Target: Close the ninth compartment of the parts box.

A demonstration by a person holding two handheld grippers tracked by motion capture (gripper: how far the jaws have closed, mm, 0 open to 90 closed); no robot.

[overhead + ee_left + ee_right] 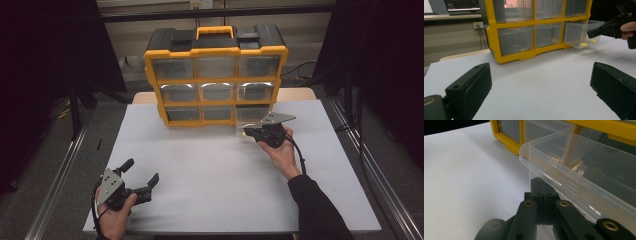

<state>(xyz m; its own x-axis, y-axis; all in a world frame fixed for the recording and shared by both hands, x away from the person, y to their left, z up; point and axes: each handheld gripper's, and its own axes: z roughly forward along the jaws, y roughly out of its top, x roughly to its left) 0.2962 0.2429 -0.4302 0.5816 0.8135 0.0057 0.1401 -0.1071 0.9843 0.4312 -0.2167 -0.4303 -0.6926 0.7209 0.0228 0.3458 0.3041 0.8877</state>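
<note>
A yellow and black organizer cabinet (216,80) with clear drawers stands at the back of the white table. Its bottom right drawer (576,33) is pulled out, with small yellow pieces (582,45) lying inside. My right gripper (246,131) sits at the front of that drawer (574,157), with its jaws (541,187) pressed together under the clear front lip, pinching the drawer's thin front tab. My left gripper (142,170) rests near the table's front left corner, open, nothing between its jaws (540,75). The right gripper (591,32) also appears from the left gripper view.
The white table top (200,165) lies bare between the two grippers. Dark curtains and metal rails (60,170) flank the table. A cable (299,152) trails from the right gripper along the person's wrist.
</note>
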